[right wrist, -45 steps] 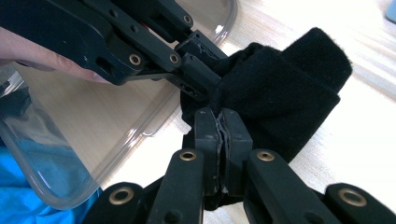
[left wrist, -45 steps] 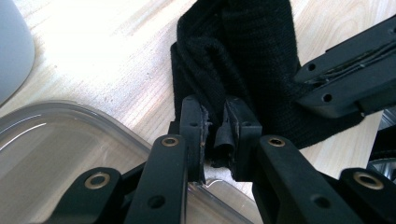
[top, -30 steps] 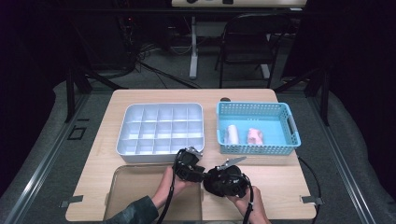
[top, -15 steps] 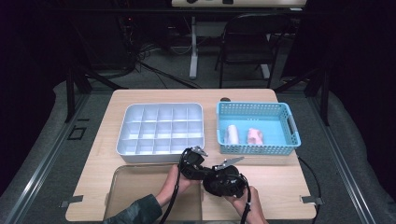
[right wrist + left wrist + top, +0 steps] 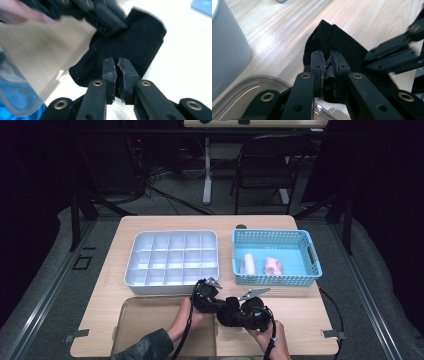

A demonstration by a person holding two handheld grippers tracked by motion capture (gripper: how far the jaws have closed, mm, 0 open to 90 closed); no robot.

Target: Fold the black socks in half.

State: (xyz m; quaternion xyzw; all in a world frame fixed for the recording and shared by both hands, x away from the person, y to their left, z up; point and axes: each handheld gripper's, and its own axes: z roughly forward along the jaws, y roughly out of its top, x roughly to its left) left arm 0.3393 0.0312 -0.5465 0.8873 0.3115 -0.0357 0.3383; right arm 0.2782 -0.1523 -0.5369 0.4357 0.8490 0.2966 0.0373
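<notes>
Both grippers are working on a black cloth [image 5: 342, 47] that is lying on the wooden table [image 5: 150, 222], just in front of the white compartment tray [image 5: 172, 257] and beside the clear plastic lid [image 5: 150, 320].

From the high view the cloth is reading as little more than a dark patch [image 5: 231, 312] between the two hands; the left gripper [image 5: 204, 295] and the right gripper [image 5: 239, 312] are crowding over it, in front of the tray's near wall.

The left gripper view is giving what the high view cannot: the left gripper [image 5: 327, 70] has just been closing, and its jaws are now pinching a bunched fold of the cloth between the pads, with the tray's rounded corner [image 5: 227, 50] close at the left and the lid's rim [image 5: 249, 85] underneath.

The right gripper view is showing the right gripper [image 5: 116, 72] clenched on the cloth's near edge [image 5: 130, 45], the cloth spreading flat beyond it. A corner of the blue basket [image 5: 201, 6] is peeking in; the high view is showing that basket [image 5: 272, 237] beside the tray, holding two pale rolls [image 5: 260, 265].
</notes>
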